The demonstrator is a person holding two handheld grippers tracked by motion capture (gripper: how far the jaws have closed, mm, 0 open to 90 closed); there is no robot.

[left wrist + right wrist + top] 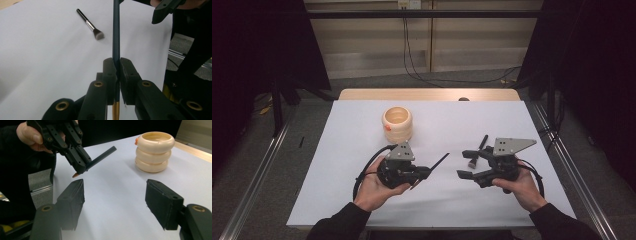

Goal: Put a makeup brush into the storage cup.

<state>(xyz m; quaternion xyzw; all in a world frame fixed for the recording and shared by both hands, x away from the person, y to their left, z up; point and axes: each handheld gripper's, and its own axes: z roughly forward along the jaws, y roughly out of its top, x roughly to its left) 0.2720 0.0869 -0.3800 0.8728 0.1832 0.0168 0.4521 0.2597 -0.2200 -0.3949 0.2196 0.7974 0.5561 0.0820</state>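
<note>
The left tongs are clenched on a dark pencil, gripped near its gold end so the long shaft juts out toward 2 o'clock above the white counter. The right tongs hang released, jaws wide apart, with nothing between them. A makeup brush lies on the counter just beyond them. The cream ringed holder stands open-mouthed at 11 o'clock from the left tongs. Judging by this, the pencil likely goes into the holder: the person should tip the shaft upright, centre it over the mouth, then lower before letting go.
</note>
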